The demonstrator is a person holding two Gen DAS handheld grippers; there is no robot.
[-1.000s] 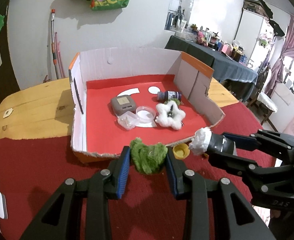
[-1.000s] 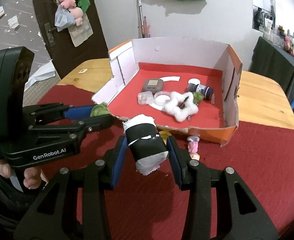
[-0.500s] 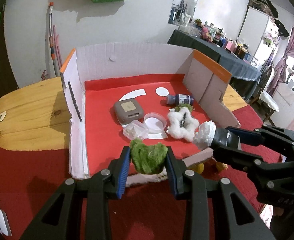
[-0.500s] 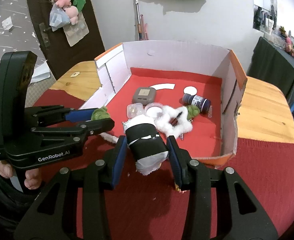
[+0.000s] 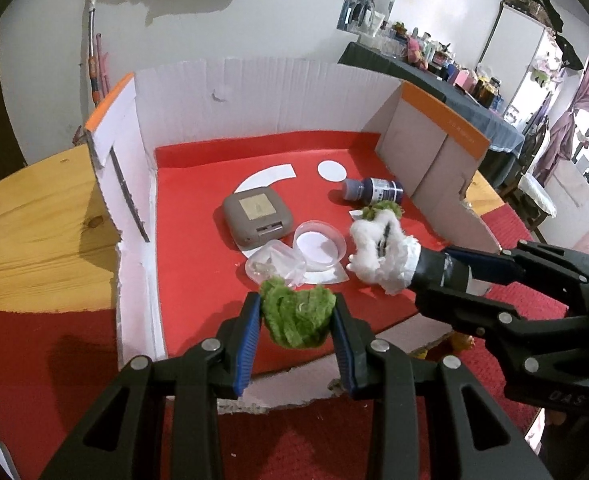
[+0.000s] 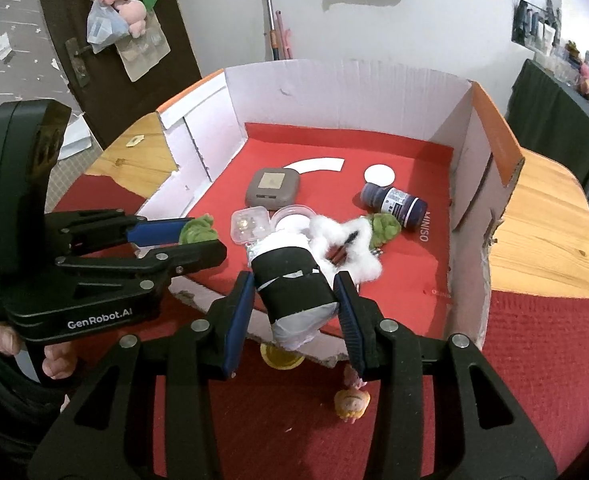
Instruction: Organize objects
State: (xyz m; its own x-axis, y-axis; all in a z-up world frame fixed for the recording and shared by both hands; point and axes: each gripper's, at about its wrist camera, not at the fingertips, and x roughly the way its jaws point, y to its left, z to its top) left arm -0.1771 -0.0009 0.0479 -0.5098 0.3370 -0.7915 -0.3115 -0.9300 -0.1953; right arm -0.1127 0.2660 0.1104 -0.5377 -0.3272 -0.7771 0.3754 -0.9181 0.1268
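Note:
My left gripper (image 5: 296, 318) is shut on a green fuzzy pom-pom (image 5: 297, 316) just over the front lip of an open cardboard box (image 5: 254, 92) with a red floor. In the right wrist view the same gripper (image 6: 200, 236) shows at the left with the green pom-pom (image 6: 199, 229). My right gripper (image 6: 294, 300) is shut on a black roll with white padded ends (image 6: 290, 284); it also hangs over the box's torn front edge. In the left wrist view this black roll (image 5: 426, 270) enters from the right.
Inside the box lie a grey square case (image 5: 257, 216), a clear small container (image 5: 274, 266), a clear round lid (image 5: 319, 240), a white fluffy star (image 6: 350, 250), a second green pom-pom (image 6: 384, 226) and a dark bottle (image 6: 394, 204). A yellow cap (image 6: 280, 358) and a small doll (image 6: 352, 400) lie on the red cloth in front.
Both grippers have advanced with their loads from the red cloth to over the box's front edge. The box looks larger and nearer. Neither grip has changed.

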